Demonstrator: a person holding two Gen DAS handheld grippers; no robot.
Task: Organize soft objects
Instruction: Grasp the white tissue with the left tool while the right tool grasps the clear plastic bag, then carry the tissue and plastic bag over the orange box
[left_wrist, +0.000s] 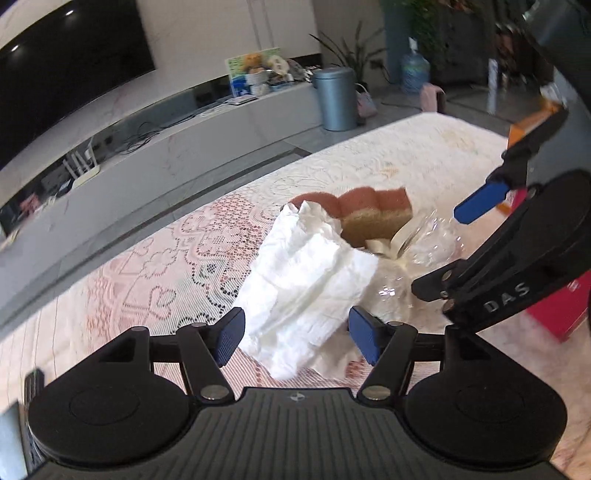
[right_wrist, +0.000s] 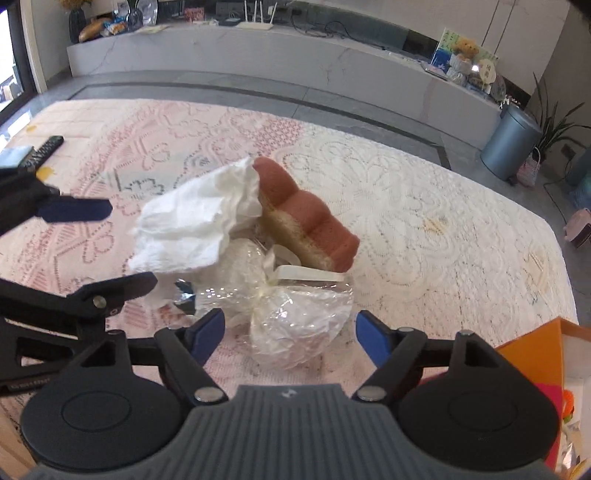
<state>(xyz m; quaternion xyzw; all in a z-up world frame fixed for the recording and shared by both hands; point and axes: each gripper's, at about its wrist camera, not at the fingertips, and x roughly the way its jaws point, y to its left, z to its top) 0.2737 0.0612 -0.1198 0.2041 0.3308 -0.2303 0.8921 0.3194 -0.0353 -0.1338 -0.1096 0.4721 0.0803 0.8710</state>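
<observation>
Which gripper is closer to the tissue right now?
Left. The left gripper is open with the tissue lying between its pads, untouched. The right gripper sits open over the wrapped bundle beside it.

Both wrist views look steeply down, close over the lace-covered table (left_wrist: 424, 147); apparently from opposite sides, sharing its middle.

Illumination: bright, diffuse daylight. Strong fisheye curvature at edges. Slight motion blur throughout. Glare on clear wrapping (right_wrist: 295, 332).
</observation>
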